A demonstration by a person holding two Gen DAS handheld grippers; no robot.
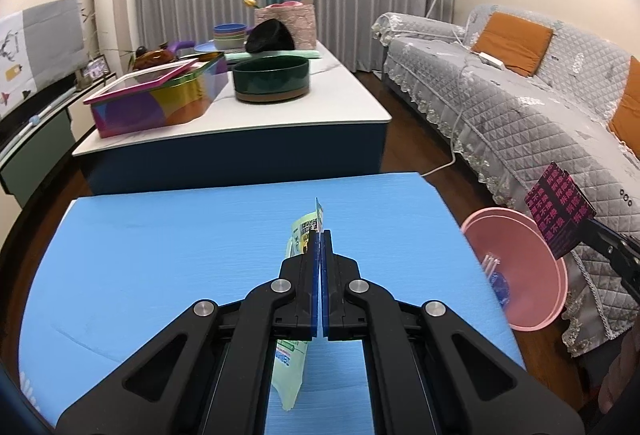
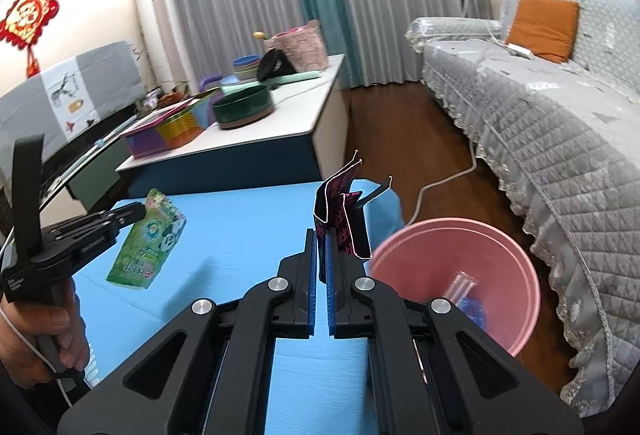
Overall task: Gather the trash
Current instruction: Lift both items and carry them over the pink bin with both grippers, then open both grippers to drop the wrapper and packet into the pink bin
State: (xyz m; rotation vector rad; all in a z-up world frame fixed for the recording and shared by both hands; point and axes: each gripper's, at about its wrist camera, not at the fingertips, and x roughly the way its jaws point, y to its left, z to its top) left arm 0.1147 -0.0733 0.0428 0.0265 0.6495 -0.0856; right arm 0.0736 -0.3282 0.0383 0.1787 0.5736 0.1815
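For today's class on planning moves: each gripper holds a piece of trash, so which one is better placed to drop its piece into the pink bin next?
Probably the right gripper. Its black-and-pink wrapper hangs beside the pink bin rim, while the left gripper holds the green packet over the blue mat, farther away.

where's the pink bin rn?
Pink bin sits low on the floor at the right edge of the blue mat, between mat and sofa, just right of the right gripper.

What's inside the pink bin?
The pink bin holds a clear wrapper with pale sticks and a blue item. The right gripper covers its near-left interior.
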